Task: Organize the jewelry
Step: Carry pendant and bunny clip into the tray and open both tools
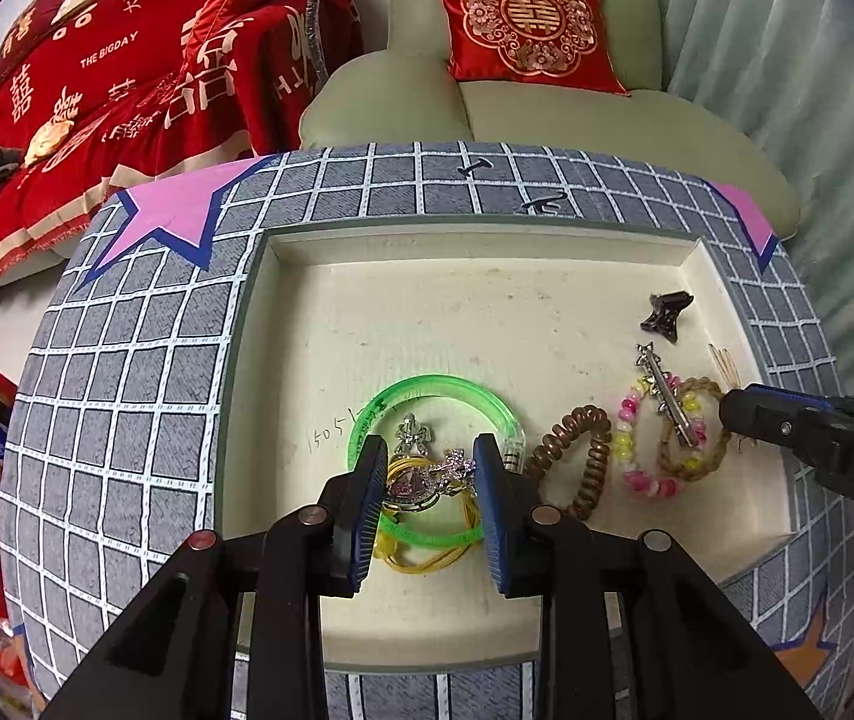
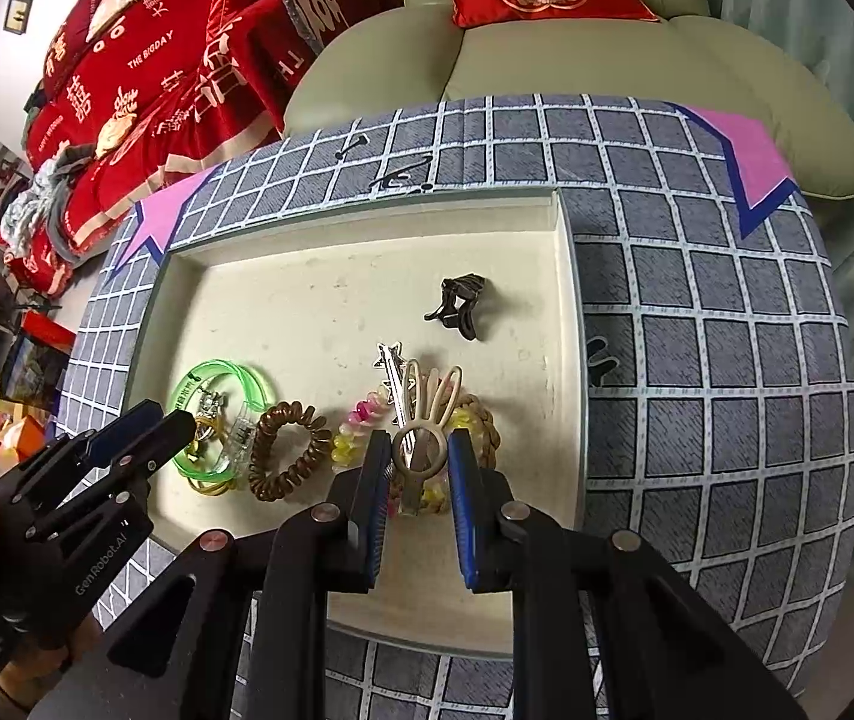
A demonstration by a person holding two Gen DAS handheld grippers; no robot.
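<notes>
Two grippers work over one cream tray [image 1: 282, 324] that sits on a grid-patterned cushion [image 1: 126, 360]. All the jewelry lies in a loose row along the tray's near side.

1. Left gripper [image 1: 430, 483]: jaws released, spread wide. They straddle a pink jeweled pendant [image 1: 420, 480] tangled with yellow elastic bands [image 1: 427, 564], all resting inside or over a green bangle [image 1: 427, 390]. The pads appear clear of the pendant on both sides; contact cannot be confirmed.

2. Right gripper [image 2: 417, 468]: jaws released. Between them lies a beige rabbit-ear hair clip [image 2: 427, 414], stacked on a silver star hair pin [image 2: 393, 384] and a pink-and-yellow bead bracelet [image 2: 348, 426]. A braided tan bracelet [image 2: 478, 420] lies just beside, at 3 o'clock of the clip.

3. Other items: a brown coil hair tie [image 2: 285, 450] sits between the two piles. A black claw clip [image 2: 460, 303] lies apart, at 12 o'clock of the right pile.

Step in hand, as judged: pre-grasp alignment on both piles; nothing is lifted yet.

Next move: close each pair of jaws on a single piece only. The left must isolate the pendant from the bands and bangle. The right must pinch the clip at its round end without catching the star pin beneath.
</notes>
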